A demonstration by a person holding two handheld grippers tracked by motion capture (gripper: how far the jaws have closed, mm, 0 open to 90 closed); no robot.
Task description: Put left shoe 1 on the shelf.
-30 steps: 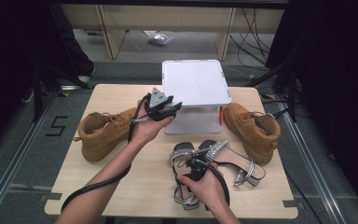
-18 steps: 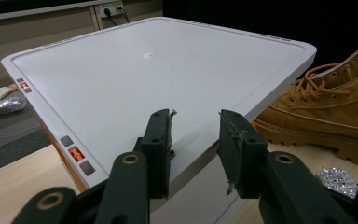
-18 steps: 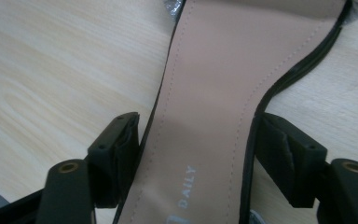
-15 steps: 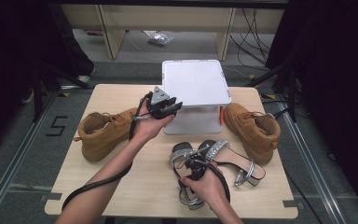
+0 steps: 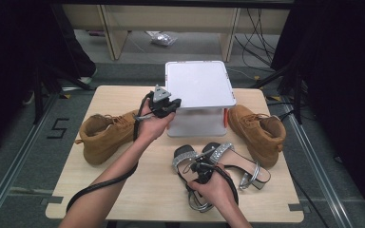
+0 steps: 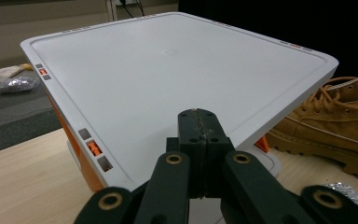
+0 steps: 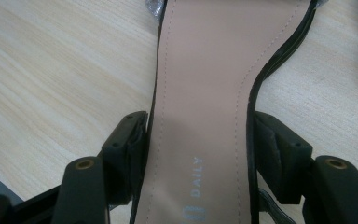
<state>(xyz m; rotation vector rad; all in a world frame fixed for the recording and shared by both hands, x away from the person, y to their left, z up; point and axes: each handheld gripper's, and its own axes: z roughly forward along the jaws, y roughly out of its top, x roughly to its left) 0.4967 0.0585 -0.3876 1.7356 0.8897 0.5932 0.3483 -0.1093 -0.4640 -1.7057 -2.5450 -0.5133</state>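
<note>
A: Where is the left gripper [image 5: 170,105]?

B: Held up at the near left edge of the white box lid [image 5: 199,84]. In the left gripper view its fingers [image 6: 198,135] are pressed flat together with nothing between them, having just been closing, and they sit just over the lid's near rim.

A: And the right gripper [image 5: 200,172]?

B: Low over the near sandal [image 5: 192,159], by the front of the surface [image 5: 66,190]. In the right gripper view the fingers [image 7: 130,135] stand on either side of the sandal's pale insole [image 7: 200,93], across its waist. They have just been closing. The left finger is against the insole's edge; the right one is against the thin black strap that runs along the other edge. I'd call that a grip on the sandal.

A: What else lies there?

B: A second sandal [image 5: 237,161] with a glittery band, just right of the first and overlapping it. One tan boot [image 5: 105,135] lies at the left, under the left forearm, and another tan boot [image 5: 259,133] at the right, beside the box. The box stands at the middle back of the surface.
</note>
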